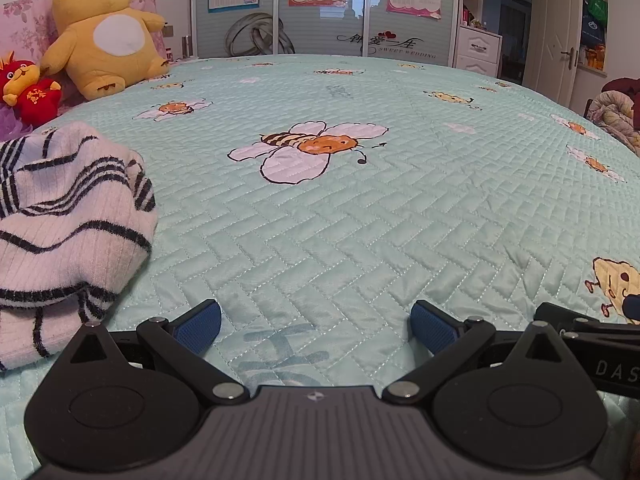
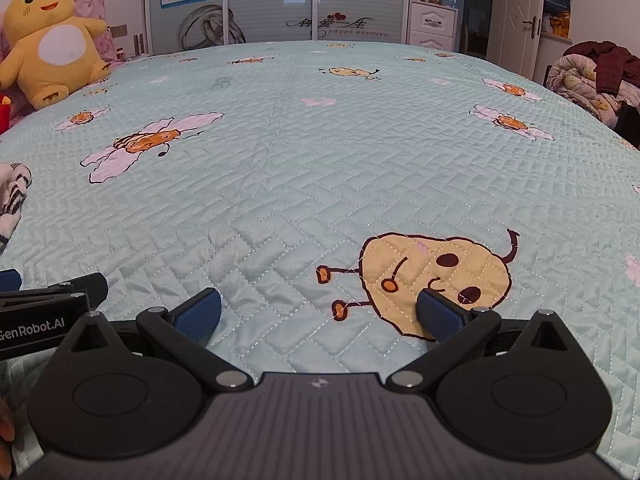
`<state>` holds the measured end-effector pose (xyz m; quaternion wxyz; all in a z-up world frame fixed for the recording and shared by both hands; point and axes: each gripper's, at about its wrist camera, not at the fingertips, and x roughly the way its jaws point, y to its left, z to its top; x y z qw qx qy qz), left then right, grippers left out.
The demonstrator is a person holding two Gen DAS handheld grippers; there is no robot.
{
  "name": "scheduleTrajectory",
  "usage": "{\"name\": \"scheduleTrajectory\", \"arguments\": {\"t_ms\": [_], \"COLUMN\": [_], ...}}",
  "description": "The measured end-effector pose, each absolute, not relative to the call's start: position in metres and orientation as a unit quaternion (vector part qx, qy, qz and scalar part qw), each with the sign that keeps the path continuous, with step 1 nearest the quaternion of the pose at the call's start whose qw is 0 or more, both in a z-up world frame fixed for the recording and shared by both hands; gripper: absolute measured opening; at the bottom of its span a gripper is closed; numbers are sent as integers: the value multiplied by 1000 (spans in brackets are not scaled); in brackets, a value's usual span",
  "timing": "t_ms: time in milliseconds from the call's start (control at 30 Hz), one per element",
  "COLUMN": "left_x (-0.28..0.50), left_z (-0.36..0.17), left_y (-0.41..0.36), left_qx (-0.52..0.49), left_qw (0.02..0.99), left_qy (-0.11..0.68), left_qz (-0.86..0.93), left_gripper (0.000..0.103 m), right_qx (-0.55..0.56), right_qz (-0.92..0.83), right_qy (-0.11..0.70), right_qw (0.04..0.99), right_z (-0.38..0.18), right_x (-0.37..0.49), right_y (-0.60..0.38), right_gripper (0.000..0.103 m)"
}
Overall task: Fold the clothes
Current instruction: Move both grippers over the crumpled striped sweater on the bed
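On the far left of the bed, a crumpled white garment with dark stripes point(image 1: 68, 216) lies in a heap on the pale green quilted bedspread point(image 1: 360, 220), unfolded and touched by neither tool. Behind it, against the pink floral headboard, sit a small red plush toy point(image 1: 28, 92) and a large yellow plush toy point(image 1: 104, 32). Just right of the heap, the left gripper point(image 1: 316, 326) hangs over bare quilt, tilted downward, its 2 blue pads point(image 1: 200, 326) spread wide with nothing between them. A printed bee with white wings point(image 1: 308, 148) lies ahead of it, near the middle of the bedspread. Further right, the right gripper point(image 2: 318, 316) is likewise spread wide and empty, just beside the left one, whose black frame shows at the left edge of the right wrist view. Its right pad point(image 2: 438, 316) sits over a printed yellow bean-shaped figure point(image 2: 436, 268). In that view the striped garment shows only as a sliver at the far left edge. Beyond the bed stands a wardrobe with sliding doors point(image 2: 276, 4), then a white door point(image 2: 516, 20), and at far right a pile of bedding and dark clothing point(image 2: 596, 76).
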<state>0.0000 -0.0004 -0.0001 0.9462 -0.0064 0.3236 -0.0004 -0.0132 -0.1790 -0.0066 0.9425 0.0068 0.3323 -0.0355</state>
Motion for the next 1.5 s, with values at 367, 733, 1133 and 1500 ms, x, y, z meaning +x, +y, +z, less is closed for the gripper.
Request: {"name": "scheduleTrajectory", "arguments": {"t_ms": [367, 733, 1133, 1500], "left_x": [1, -20, -121, -173], "left_z": [-1, 27, 95, 146], "left_y": [-2, 6, 124, 213], "left_qx": [-7, -18, -69, -63], "left_qw": [944, 921, 890, 884], "left_qy": [331, 388, 428, 405], "left_qz": [9, 36, 143, 226], "left_gripper": [103, 99, 99, 99], "right_qx": [14, 5, 28, -135], "right_qz": [-33, -32, 95, 225], "right_qy": [330, 360, 471, 371], "right_qw": [943, 932, 876, 891], "right_z": [-8, 0, 47, 143], "right_x": [-13, -19, -104, -141], "right_y": [-178, -175, -135, -6], "right_gripper": [103, 103, 102, 102]}}
